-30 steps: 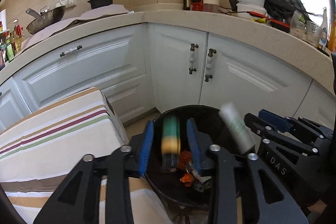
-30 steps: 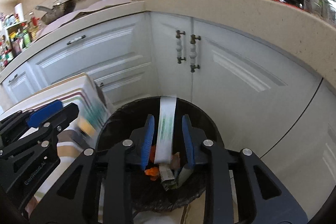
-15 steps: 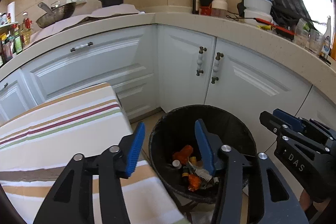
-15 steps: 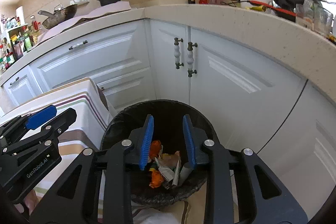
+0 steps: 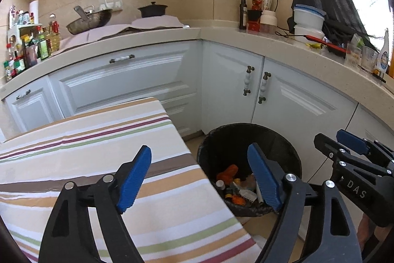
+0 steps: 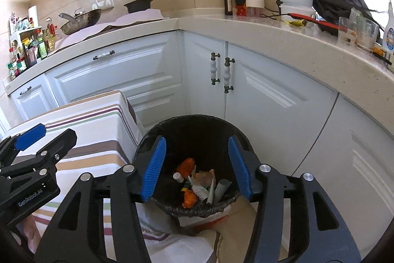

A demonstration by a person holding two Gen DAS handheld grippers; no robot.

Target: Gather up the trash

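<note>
Hovering with its blue fingers (image 5: 134,175) spread wide and empty, the left gripper (image 5: 197,176) spans the near right corner of the striped tablecloth (image 5: 86,147) and the black-lined trash bin (image 5: 248,137). The bin stands on the floor just right of the cloth, in front of the white corner cabinets (image 5: 229,88). Inside it lies mixed trash (image 5: 234,186): orange wrappers, a small bottle, and what may be crumpled paper. The right gripper (image 5: 354,157) shows at the right edge.

From the right wrist, the right gripper (image 6: 197,165) hangs directly over the trash bin (image 6: 194,126), fingers (image 6: 154,169) released and holding nothing. Between them the trash (image 6: 199,185) rests at the bin's bottom, including a grey tube leaning on the near right wall. The left gripper (image 6: 32,152) sits at far left above the tablecloth (image 6: 98,120). Bottles and tubs crowd the worktop (image 6: 283,36) behind.
</note>
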